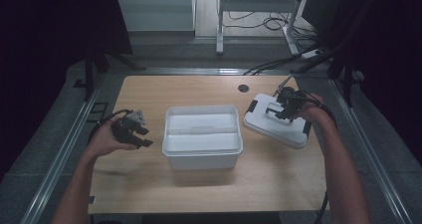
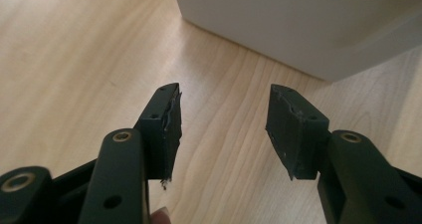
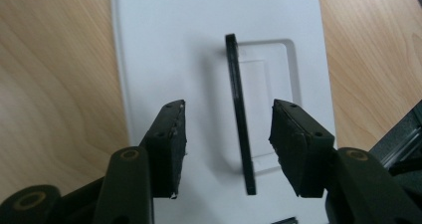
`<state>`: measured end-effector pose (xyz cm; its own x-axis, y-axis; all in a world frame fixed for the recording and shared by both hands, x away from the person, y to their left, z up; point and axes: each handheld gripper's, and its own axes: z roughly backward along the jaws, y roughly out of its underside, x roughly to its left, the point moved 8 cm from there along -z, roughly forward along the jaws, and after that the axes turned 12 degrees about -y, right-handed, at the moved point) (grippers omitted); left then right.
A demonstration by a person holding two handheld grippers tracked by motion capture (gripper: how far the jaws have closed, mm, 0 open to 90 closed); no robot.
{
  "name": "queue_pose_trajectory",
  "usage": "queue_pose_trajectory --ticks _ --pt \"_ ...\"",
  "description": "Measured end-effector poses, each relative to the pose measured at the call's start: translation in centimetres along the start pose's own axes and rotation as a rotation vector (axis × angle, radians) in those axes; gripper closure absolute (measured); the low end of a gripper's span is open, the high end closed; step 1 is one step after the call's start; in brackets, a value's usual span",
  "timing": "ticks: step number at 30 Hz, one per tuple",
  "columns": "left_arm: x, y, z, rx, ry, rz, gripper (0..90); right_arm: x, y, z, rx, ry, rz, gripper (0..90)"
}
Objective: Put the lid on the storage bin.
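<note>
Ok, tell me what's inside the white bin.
The white bin holds a white tray insert with a central handle; nothing lies on it. Whatever sits beneath the insert is covered.

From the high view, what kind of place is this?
Probably a lab or recording workspace: a bare wooden table with a white storage box and its lid, loose cables across the floor, and dark curtains at the sides.

Dim high view, dark edges, perhaps slightly soft close-ups
</note>
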<state>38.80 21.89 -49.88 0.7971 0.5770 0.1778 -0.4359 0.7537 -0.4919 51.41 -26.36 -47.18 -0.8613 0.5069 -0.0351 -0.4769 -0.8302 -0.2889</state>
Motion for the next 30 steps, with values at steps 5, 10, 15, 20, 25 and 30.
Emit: queue_pose_trajectory --ticks 5,10,15,20,25,30 --pt "-0.9 1.4 -2.2 0.012 0.011 0.014 47.8 -1.2 0.1 -1.5 0.046 -0.007 0.011 52.7" --pt "-1.1 2.0 -3.1 0.001 0.012 0.030 47.8 -2.2 0.6 -3.1 0.104 0.011 0.016 58.8" --pt "-1.5 2.4 -3.5 -0.017 0.005 0.042 47.8 -2.7 0.5 -4.1 0.123 0.001 0.038 69.4" --pt "-1.8 3.1 -4.1 0.008 -0.022 0.036 47.7 -2.8 0.4 -4.7 0.156 -0.008 0.086 83.3" --pt "-2.1 3.1 -4.3 0.005 -0.033 0.037 47.7 -2.6 0.5 -4.1 0.163 0.005 0.128 83.9" --pt "-2.3 3.4 -4.8 0.002 -0.034 0.053 47.5 -1.9 0.6 -1.2 0.112 0.026 0.136 84.0"
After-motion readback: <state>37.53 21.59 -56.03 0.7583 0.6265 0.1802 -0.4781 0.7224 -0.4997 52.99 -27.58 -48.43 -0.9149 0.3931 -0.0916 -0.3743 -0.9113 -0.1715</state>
